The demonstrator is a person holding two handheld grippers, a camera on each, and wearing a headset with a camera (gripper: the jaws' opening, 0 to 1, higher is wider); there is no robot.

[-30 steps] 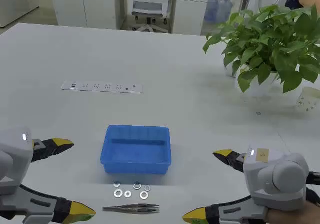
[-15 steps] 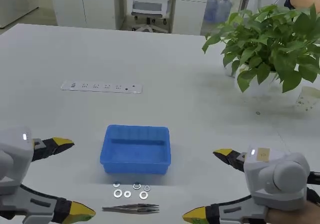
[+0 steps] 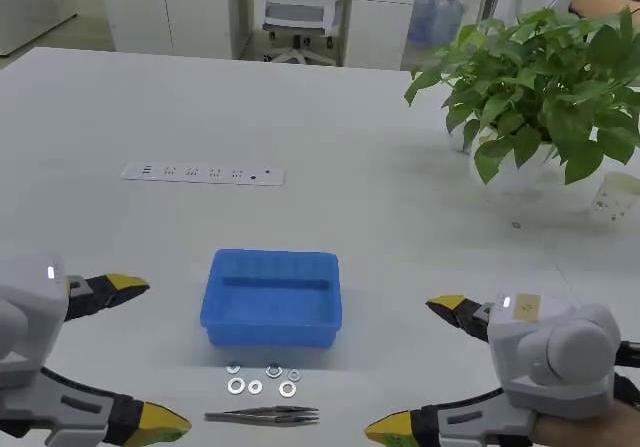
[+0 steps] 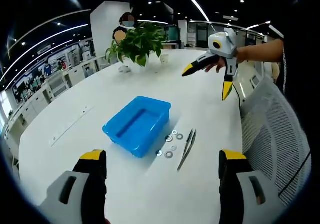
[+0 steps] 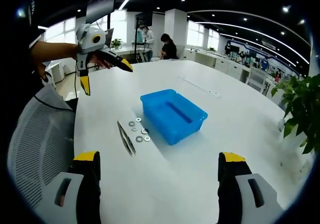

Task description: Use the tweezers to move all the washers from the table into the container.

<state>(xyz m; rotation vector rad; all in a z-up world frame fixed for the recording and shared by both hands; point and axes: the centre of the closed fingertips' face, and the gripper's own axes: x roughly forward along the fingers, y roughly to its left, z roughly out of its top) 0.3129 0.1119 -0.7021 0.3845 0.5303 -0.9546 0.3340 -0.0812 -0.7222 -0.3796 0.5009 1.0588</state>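
Observation:
A blue container point(image 3: 272, 297) sits on the white table, seen also as the blue container point(image 4: 138, 123) and the blue container point(image 5: 173, 115). Several washers point(image 3: 262, 379) lie just in front of it, and the tweezers point(image 3: 262, 416) lie nearer still. The washers point(image 4: 171, 144) and tweezers point(image 4: 187, 149) show in the left gripper view, the washers point(image 5: 139, 130) and tweezers point(image 5: 125, 137) in the right one. My left gripper point(image 3: 140, 357) hovers open at the lower left. My right gripper point(image 3: 420, 369) hovers open at the lower right. Both hold nothing.
A white power strip point(image 3: 203, 174) lies on the table beyond the container. A potted plant point(image 3: 540, 92) stands at the back right. A mesh chair back point(image 4: 277, 144) is close beside the table. People stand in the background behind the table.

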